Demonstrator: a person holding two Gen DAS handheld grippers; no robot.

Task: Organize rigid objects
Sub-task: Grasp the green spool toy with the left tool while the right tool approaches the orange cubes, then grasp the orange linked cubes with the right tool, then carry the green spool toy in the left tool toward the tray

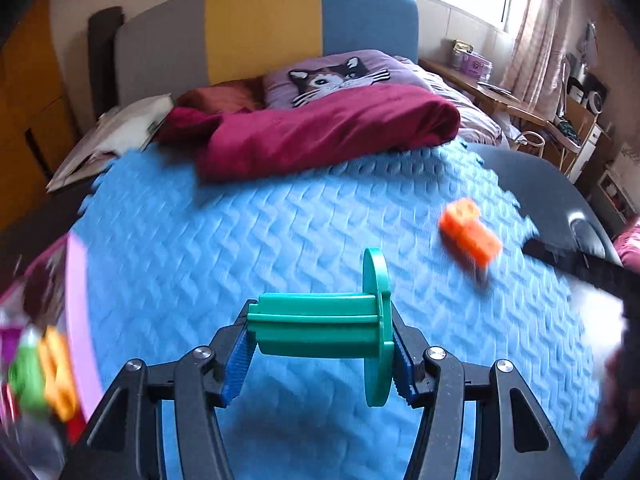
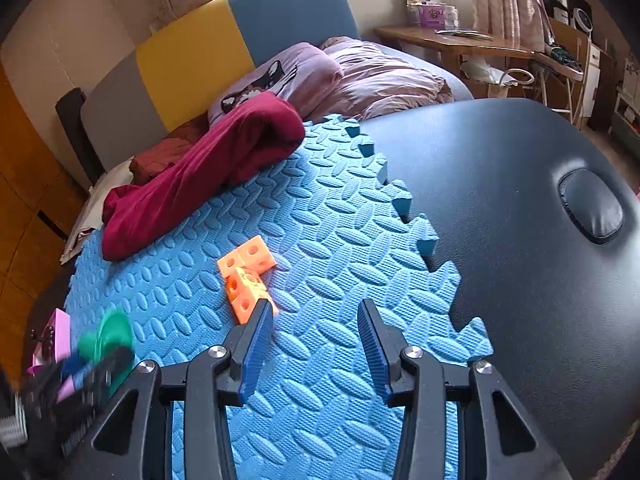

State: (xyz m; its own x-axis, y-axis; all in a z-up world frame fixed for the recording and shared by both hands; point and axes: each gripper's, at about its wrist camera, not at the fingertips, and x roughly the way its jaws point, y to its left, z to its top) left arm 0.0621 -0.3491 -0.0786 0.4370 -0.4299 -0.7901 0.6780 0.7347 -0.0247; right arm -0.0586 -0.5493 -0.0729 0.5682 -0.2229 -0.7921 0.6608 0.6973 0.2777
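Left wrist view: my left gripper (image 1: 320, 344) clamps a green spool (image 1: 332, 324) crosswise; my right gripper (image 2: 316, 332) stands open, orange blocks (image 2: 246, 276) touching its left fingertip (image 2: 264, 312).

The left gripper (image 1: 320, 344) clamps a green spool (image 1: 320, 328) crosswise, its disc end against the right pad, above the blue foam mat (image 1: 240, 232). An orange block cluster (image 1: 470, 232) lies blurred ahead to the right.

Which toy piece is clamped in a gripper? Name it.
The green spool, pinched endwise in the left gripper. The orange linked cubes lie free on the blue foam mat, beside the empty right gripper.
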